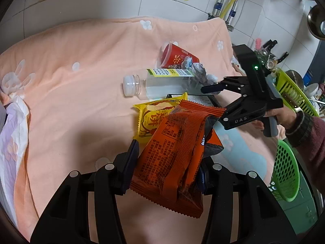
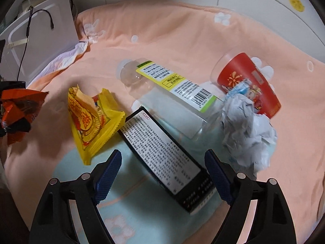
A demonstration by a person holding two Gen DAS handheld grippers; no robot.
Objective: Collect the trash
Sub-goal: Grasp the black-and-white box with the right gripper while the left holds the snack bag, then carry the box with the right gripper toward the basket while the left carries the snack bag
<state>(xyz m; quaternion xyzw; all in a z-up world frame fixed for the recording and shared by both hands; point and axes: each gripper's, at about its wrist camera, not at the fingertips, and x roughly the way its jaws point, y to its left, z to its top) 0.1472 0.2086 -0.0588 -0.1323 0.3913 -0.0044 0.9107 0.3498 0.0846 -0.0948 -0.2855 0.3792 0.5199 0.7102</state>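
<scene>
**Left has a wrapper, right lining up on the black box**

Left hand-held gripper [image 1: 167, 163]: clenched on the orange snack wrapper [image 1: 174, 152], pads pinching the crumpled middle so the loose ends hang free above the cloth. Held clear of the surface, likely waiting to be dropped in the green basket [image 1: 286, 170] at the right edge of the left wrist view, which looks like the bin for this job

Right hand-held gripper [image 2: 163, 174]: jaws wide apart, nothing pressed between the pads. It points down over the near end of the black box [image 2: 162, 152], which lies flat and skewed across the gap. Fingers [image 2: 109, 172] straddle it without touching, so my read is a pre-grasp on the box; the skew may call for a wrist roll before closing

Rest of the trash, on the peach towel [image 2: 182, 30] covering the worktop:
- yellow wrapper [image 2: 91, 118], torn open, touching the far left corner of the box
- clear plastic bottle [image 2: 162, 85] on its side, just behind the box, white cap pointing left
- crumpled paper [image 2: 247, 130] at the bottle's base end, leaning on the red cup [image 2: 247, 81], which lies tipped over

Everything is clustered tight, so pulling the box could nudge the yellow wrapper or roll the bottle
</scene>
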